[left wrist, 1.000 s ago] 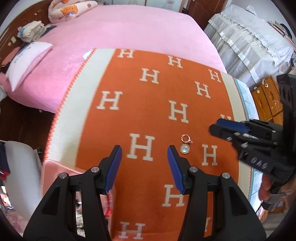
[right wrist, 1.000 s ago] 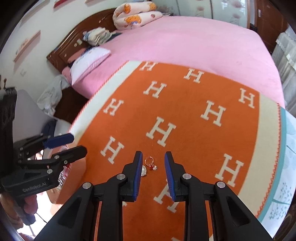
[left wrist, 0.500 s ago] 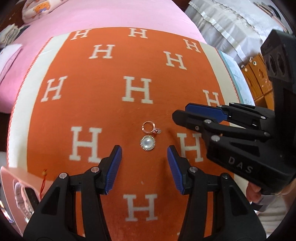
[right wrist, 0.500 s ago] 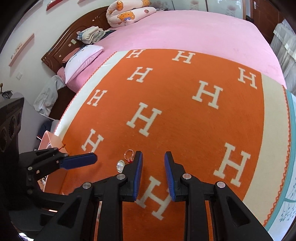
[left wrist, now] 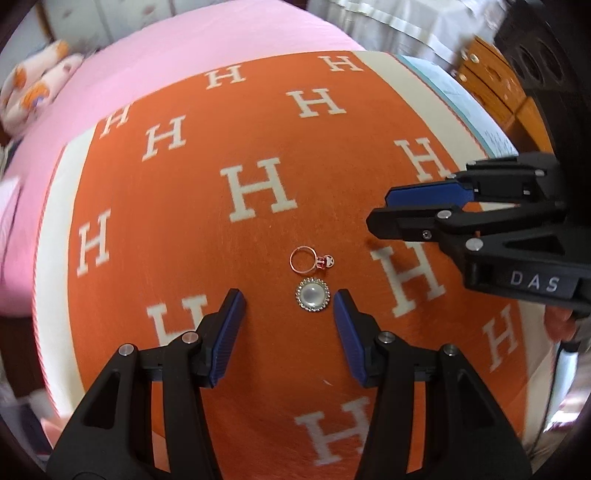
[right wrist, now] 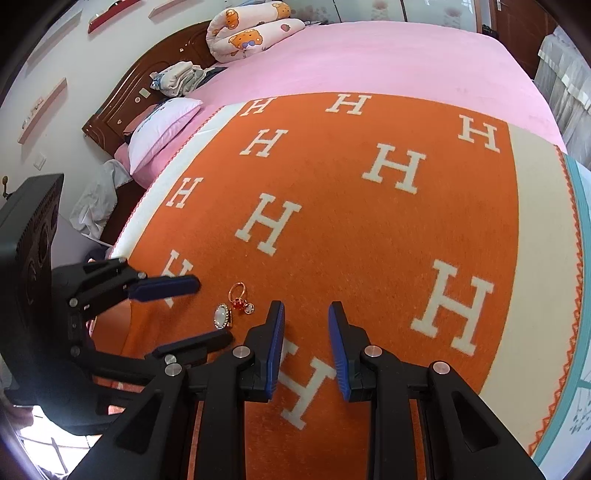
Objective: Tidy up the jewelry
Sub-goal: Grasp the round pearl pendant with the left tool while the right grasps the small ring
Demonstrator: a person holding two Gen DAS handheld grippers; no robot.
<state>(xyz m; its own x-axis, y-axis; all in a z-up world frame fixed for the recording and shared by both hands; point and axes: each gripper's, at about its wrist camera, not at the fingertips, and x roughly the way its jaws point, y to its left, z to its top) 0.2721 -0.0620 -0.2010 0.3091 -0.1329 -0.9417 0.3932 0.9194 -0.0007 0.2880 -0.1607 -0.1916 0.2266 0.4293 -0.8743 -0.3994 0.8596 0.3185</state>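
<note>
A round pearl brooch with a sparkly rim [left wrist: 312, 295] lies on the orange H-pattern blanket [left wrist: 258, 129]. A thin gold ring with a red stone [left wrist: 308, 260] lies just beyond it. My left gripper [left wrist: 288, 306] is open and low over the blanket, its blue pads on either side of the brooch, not touching it. My right gripper [right wrist: 304, 317] is open and empty, to the right of both pieces; it also shows in the left wrist view [left wrist: 413, 206]. In the right wrist view the brooch [right wrist: 222, 315] and the ring [right wrist: 240, 297] lie between the left gripper's fingers [right wrist: 166, 286].
The blanket [right wrist: 369, 221] covers a pink bed [right wrist: 369, 55]. Pillows [right wrist: 162, 125], folded clothes and a rolled cartoon quilt [right wrist: 251, 26] sit by the wooden headboard [right wrist: 122, 99]. A wooden cabinet [left wrist: 491, 70] and a white lace cover stand beyond the blanket's edge.
My left gripper has moved forward and down, so the brooch now lies between its open pads. My right gripper has shifted to the right, away from the two pieces, and opened a little wider.
</note>
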